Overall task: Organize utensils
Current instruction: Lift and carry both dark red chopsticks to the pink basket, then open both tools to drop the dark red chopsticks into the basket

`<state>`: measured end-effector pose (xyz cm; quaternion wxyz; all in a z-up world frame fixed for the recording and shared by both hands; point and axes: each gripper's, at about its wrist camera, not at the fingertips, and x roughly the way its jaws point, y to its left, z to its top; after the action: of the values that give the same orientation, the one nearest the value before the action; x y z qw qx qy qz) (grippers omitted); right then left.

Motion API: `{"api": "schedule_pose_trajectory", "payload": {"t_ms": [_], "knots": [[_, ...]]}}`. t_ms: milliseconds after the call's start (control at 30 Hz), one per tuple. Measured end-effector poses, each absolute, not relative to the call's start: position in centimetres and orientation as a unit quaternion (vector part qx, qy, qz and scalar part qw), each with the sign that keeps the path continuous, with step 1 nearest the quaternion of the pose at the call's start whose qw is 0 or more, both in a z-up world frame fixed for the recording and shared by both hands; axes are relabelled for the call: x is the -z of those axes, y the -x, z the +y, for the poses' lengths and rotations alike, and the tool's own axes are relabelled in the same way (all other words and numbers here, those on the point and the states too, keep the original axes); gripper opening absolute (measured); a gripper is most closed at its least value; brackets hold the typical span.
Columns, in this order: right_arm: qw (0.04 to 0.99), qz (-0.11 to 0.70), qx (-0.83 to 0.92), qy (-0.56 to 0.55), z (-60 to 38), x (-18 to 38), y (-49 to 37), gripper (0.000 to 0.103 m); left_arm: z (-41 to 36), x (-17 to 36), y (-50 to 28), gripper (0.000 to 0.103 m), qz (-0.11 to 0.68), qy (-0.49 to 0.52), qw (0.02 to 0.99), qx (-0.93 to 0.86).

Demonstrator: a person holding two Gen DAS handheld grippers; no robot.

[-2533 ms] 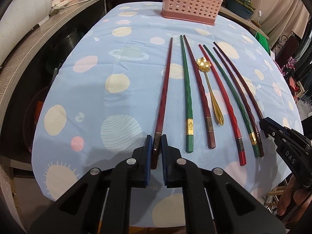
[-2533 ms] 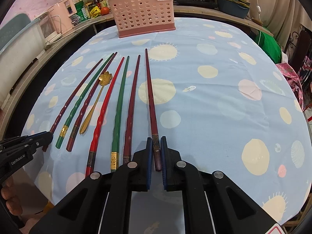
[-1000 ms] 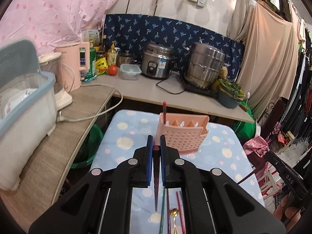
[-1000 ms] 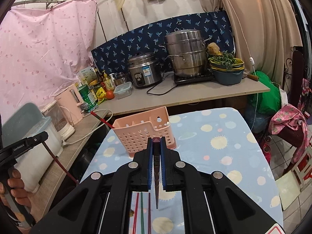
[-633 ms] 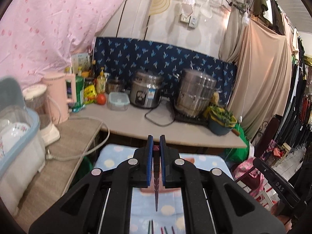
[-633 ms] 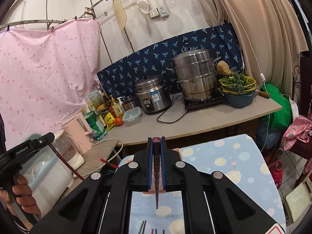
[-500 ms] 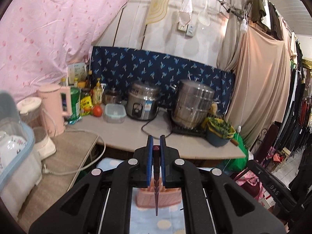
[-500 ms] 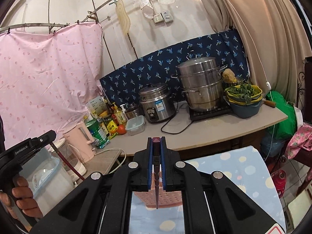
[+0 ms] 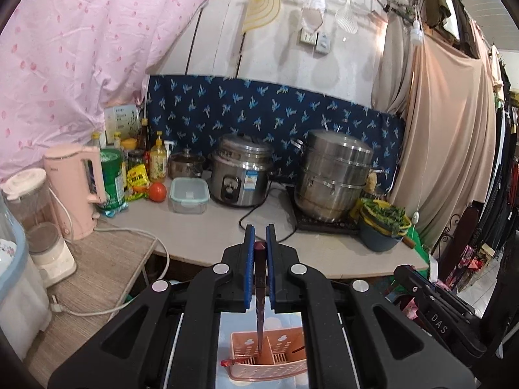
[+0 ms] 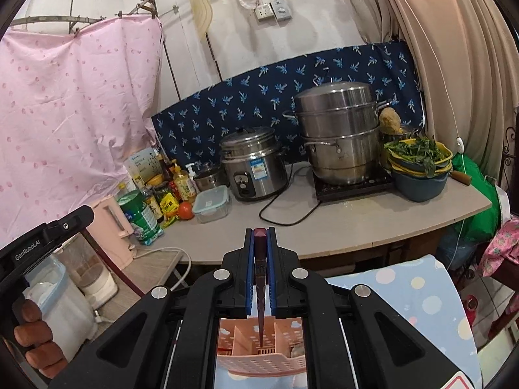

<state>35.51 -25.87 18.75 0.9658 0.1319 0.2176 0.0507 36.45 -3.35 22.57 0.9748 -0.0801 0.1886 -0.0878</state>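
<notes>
My left gripper (image 9: 259, 243) is shut on a dark red chopstick (image 9: 259, 304) that hangs straight down, its tip inside the left compartment of the pink slotted utensil basket (image 9: 285, 368) below. My right gripper (image 10: 259, 236) is shut on another dark red chopstick (image 10: 260, 301), also hanging tip down over the middle compartment of the same basket (image 10: 259, 361). Each gripper shows at the edge of the other's view: the right one in the left wrist view (image 9: 431, 311), the left one in the right wrist view (image 10: 42, 243). The other utensils on the table are hidden.
The basket stands on the blue spotted tablecloth (image 10: 421, 295). Behind runs a counter (image 9: 227, 230) with a rice cooker (image 9: 241, 175), a steel steamer pot (image 9: 334, 175), a pink kettle (image 9: 76, 188), bottles and a bowl of greens (image 10: 418, 168).
Both grippers have lifted the chopsticks off the table, turned them tip down and carried them forward over the basket. Since half a second ago, both tips have come down into it.
</notes>
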Motion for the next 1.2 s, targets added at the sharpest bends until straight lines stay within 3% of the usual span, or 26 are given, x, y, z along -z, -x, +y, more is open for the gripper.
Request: {"api": "schedule_pose_trajectory", "payload": {"t_ms": [433,500,567,633,733,867,1200], "knots": [[0.955,0.265,-0.051,-0.125,-25.7,-14.2,-36.8,0.011,-4.1,-17.9,-38.4,0.007,0.23,0.079,0.966,0.091],[0.955,0.264,-0.048,-0.123,-25.7,-14.3,-36.4,0.015,-4.0,-17.9,-38.2,0.016,0.233,0.08,0.965,0.086],[0.955,0.262,-0.047,-0.127,-26.0,-14.4,-36.0,0.021,-3.9,-18.0,-37.7,0.034,0.231,0.081,0.966,0.077],[0.957,0.255,-0.045,-0.13,-26.1,-14.7,-35.2,0.031,-3.8,-18.3,-37.0,0.035,0.225,0.077,0.968,0.077],[0.96,0.246,-0.045,-0.129,-26.3,-15.3,-33.7,0.035,-3.6,-18.5,-35.7,0.037,0.224,0.071,0.969,0.078],[0.96,0.242,-0.05,-0.129,-26.3,-16.0,-31.3,0.036,-3.2,-18.8,-33.3,0.05,0.226,0.064,0.969,0.081],[0.952,0.267,-0.073,-0.127,-25.9,-14.5,-23.3,0.041,-1.8,-16.6,-25.8,0.052,0.251,0.039,0.965,0.063]]}}
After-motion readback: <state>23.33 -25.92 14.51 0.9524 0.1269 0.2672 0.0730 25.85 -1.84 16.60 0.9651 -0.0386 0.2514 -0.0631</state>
